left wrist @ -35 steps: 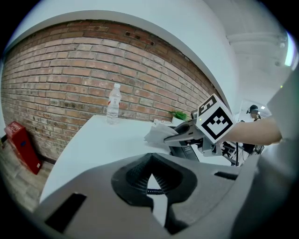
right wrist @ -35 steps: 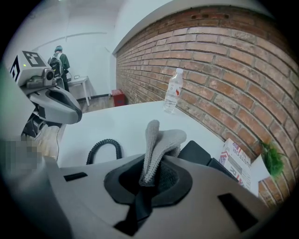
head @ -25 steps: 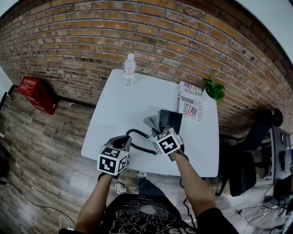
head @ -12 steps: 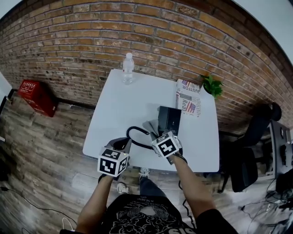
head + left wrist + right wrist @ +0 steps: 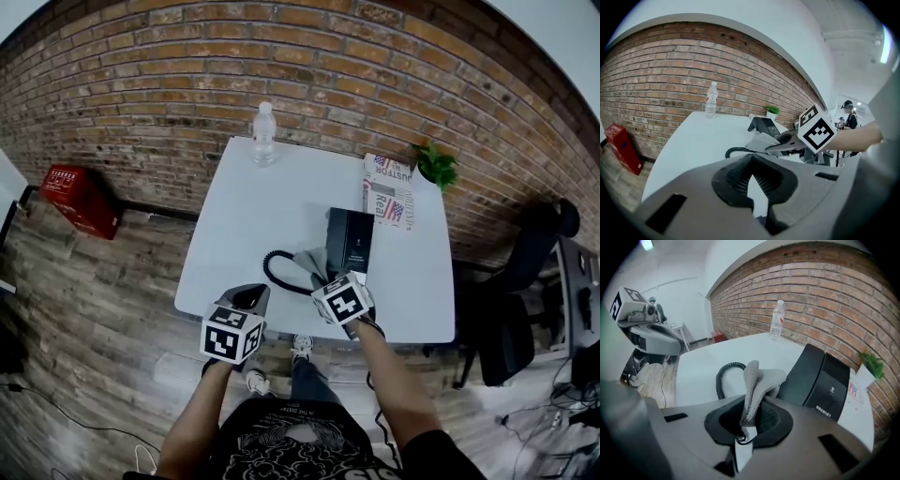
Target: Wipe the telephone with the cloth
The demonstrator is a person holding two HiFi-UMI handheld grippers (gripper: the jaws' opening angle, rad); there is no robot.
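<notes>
The right gripper (image 5: 749, 414) is clamped on the grey knitted cloth (image 5: 758, 378), which is soft, limp and light and folds over just beyond the jaws. The left gripper (image 5: 750, 176) is empty with its jaws drawn together, at the near edge of the surface (image 5: 246, 202). The telephone (image 5: 349, 242) sits right of centre. It looks rigid and smooth and is likely to slide, so brace its body, not the coiled cord (image 5: 277, 273).
</notes>
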